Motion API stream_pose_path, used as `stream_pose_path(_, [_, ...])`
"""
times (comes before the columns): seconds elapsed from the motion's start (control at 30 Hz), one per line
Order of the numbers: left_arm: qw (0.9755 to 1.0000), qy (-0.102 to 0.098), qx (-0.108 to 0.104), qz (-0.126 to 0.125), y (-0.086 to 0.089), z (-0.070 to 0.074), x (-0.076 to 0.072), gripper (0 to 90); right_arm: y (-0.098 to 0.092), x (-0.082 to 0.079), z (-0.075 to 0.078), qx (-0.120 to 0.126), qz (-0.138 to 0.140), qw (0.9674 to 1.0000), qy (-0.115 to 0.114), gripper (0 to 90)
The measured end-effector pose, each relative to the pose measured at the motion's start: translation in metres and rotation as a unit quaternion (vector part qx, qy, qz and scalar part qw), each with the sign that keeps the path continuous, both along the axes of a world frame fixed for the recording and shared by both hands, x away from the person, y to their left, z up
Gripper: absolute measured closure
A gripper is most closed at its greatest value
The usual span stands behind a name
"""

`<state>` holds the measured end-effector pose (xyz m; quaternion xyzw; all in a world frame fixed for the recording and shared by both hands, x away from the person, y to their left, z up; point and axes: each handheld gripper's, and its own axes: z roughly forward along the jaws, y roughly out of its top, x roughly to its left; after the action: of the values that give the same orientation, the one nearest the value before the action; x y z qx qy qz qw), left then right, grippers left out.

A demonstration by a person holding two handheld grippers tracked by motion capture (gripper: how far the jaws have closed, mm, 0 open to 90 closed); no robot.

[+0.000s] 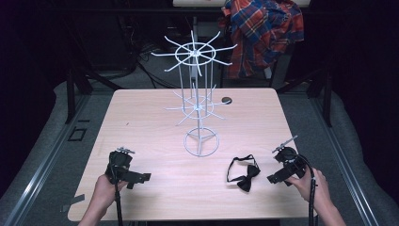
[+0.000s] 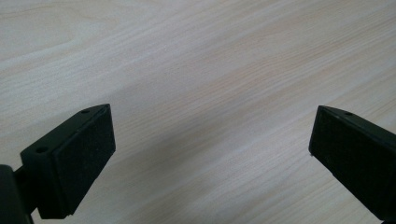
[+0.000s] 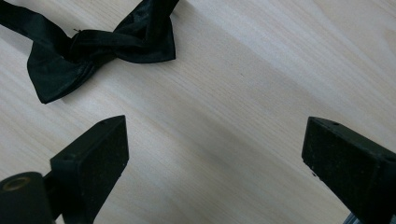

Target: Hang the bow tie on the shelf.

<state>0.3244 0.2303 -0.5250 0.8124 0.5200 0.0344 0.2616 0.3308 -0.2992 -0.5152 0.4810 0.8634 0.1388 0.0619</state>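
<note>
Black satin bow tie (image 3: 100, 46) flat on the pale wood worktop (image 1: 155, 122), strap looped out behind the knot, lying just ahead of and to the left of the right gripper (image 1: 278, 179) fingers (image 3: 95, 163) as seen in the right gripper view; near, not touching. Knot and wings spread open and unobstructed, so easy to pinch from above or from the side. Right fingers spread wide, nothing between them but bare wood, tipped low toward the worktop and aimed at the tie; probably held that way to reach in and close on the knot or a wing.

White wire rack (image 1: 197, 99) upright beyond both pairs of fingers, two tiers of spoked hooks over a ring base, set mid-worktop where either hand could reach a hook. Likely the place to hang the tie by its strap loop, though not yet begun.

Left gripper (image 1: 136, 180) well apart from the tie, on the far side of the rack's base from it. Left fingers (image 2: 77, 163) also spread wide and empty, bare wood grain between and ahead of them. Held low and idle near the worktop edge, seemingly waiting to help open the strap loop or steady the rack.

Plaid shirt (image 1: 263, 33) draped on something behind the worktop, far past all fingers, not part of the work.
</note>
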Motion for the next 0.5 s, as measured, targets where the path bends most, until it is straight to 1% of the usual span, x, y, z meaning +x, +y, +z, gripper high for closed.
stream_pose_path(0.07, [1.0,0.0,0.0,0.0,-0.0001,0.0001,-0.0001,0.5,-0.0011,0.002,0.0023,-0.023,0.016,0.9995,0.016,6.8])
stream_pose_path(0.1, [1.0,0.0,0.0,0.0,0.0,0.0001,-0.0003,0.5,-0.0012,0.0023,0.0022,-0.026,0.019,0.9993,0.02,6.8])
stream_pose_path(0.2, [1.0,-0.001,-0.001,0.002,0.0008,0.0,-0.0009,0.5,-0.0007,0.0021,0.0026,-0.026,0.019,0.9992,0.021,6.6])
stream_pose_path(0.23, [1.0,-0.001,0.001,0.001,0.0015,0.0003,-0.001,0.5,-0.0006,0.0022,0.0032,-0.026,0.02,0.9993,0.02,6.6])
stream_pose_path(0.3, [1.0,-0.002,-0.001,0.005,0.0018,0.0003,-0.0015,0.5,0.0009,0.0021,0.0029,-0.015,0.016,0.9996,0.015,6.6])
stream_pose_path(0.33, [1.0,-0.001,-0.002,0.005,0.002,0.0004,-0.0014,0.5,0.0009,0.003,0.0038,-0.022,0.02,0.9994,0.015,6.6])
stream_pose_path(0.37, [1.0,-0.001,-0.001,0.003,0.002,0.0005,-0.0012,0.5,0.0015,0.0025,0.0029,-0.017,0.015,0.9997,0.012,6.6])
stream_pose_path(0.5, [1.0,-0.002,0.0,0.0,0.0002,0.0005,-0.0009,0.4,0.0028,0.0022,0.0029,-0.017,0.019,0.9995,0.019,6.5])
